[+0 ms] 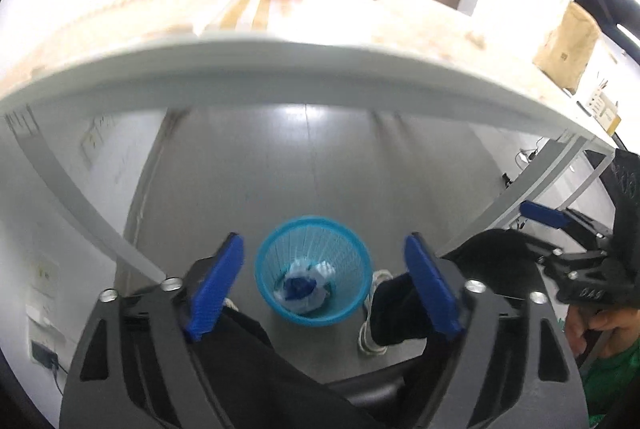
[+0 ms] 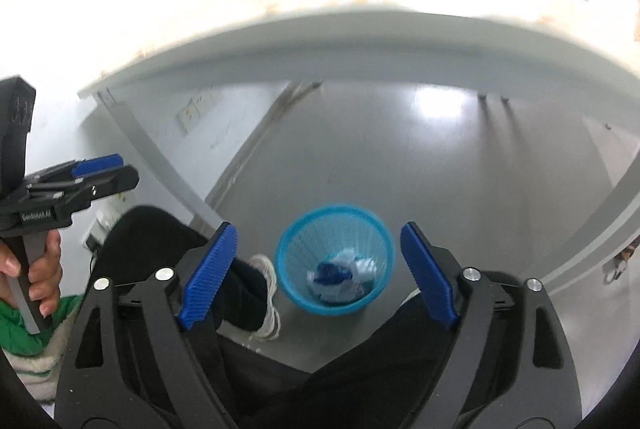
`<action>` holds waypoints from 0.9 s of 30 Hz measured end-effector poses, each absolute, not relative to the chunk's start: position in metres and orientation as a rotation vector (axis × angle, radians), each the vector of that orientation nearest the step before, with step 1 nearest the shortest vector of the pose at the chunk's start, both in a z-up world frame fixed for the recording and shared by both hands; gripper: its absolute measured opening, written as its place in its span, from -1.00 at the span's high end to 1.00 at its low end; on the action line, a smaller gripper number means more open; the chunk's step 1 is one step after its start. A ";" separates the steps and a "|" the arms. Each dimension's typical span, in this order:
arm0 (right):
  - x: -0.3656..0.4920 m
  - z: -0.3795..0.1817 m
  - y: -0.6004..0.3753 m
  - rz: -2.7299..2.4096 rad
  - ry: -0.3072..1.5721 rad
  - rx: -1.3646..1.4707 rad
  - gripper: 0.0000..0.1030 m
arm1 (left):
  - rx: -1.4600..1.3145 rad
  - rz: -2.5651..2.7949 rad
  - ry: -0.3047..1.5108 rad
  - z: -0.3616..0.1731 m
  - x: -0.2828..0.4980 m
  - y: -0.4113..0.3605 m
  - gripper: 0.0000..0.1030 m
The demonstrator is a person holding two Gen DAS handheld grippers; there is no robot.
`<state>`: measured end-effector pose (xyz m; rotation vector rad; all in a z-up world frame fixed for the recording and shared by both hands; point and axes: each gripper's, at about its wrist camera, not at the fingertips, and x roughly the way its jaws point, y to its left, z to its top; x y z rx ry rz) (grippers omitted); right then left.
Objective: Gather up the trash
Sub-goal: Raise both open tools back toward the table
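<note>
We are holding the left hand-held gripper [image 1: 324,285] over the floor, its two blue ribbed fingers [image 1: 216,289] standing wide apart with nothing between them. Seen through that gap, the round turquoise plastic mesh wastebasket [image 1: 313,229] is sitting on the grey glossy floor [image 1: 280,157], just below the centre of the left wrist view. Inside it, the crumpled white and blue trash wad [image 1: 306,285] is lying on the basket bottom, well below the fingertips and touching neither finger.

We are holding the right hand-held gripper [image 2: 320,269] in the same way, its blue fingers [image 2: 426,273] spread apart and gripping nothing. In the right wrist view the wastebasket is lying toward 5 o'clock from the centre, closer to the right finger than to the left one, with the wad resting inside.

The white-edged desk [image 1: 280,69] is arching across 12 o'clock in both views, its top blurred and overexposed, so we cannot tell what is lying on it. Our black-trousered leg [image 2: 168,241] and white sneaker [image 2: 270,293] are showing at 8 o'clock of the basket in the right wrist view. In the left wrist view the right gripper is showing at 3 o'clock, beside the desk's grey leg [image 1: 532,181].
</note>
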<state>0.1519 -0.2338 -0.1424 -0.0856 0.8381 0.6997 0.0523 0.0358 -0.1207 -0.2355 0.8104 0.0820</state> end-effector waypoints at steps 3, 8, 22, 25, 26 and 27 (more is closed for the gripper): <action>0.150 -0.118 -0.249 0.681 0.777 -0.057 -0.73 | -0.200 0.070 0.772 -0.102 0.046 0.032 -0.87; 0.154 -0.084 -0.269 0.647 0.690 -0.013 -0.83 | -0.185 0.074 0.711 -0.077 0.040 0.035 -0.88; 0.199 -0.023 -0.282 0.569 0.575 0.009 -0.83 | -0.202 0.091 0.555 0.007 0.083 0.057 -0.89; 0.216 -0.015 -0.281 0.559 0.568 0.005 -0.83 | -0.204 0.095 0.554 0.013 0.102 0.064 -0.88; 0.223 -0.015 -0.280 0.554 0.568 0.007 -0.83 | -0.207 0.098 0.558 0.015 0.111 0.068 -0.88; 0.227 -0.011 -0.280 0.550 0.568 0.009 -0.83 | -0.208 0.100 0.563 0.016 0.117 0.070 -0.88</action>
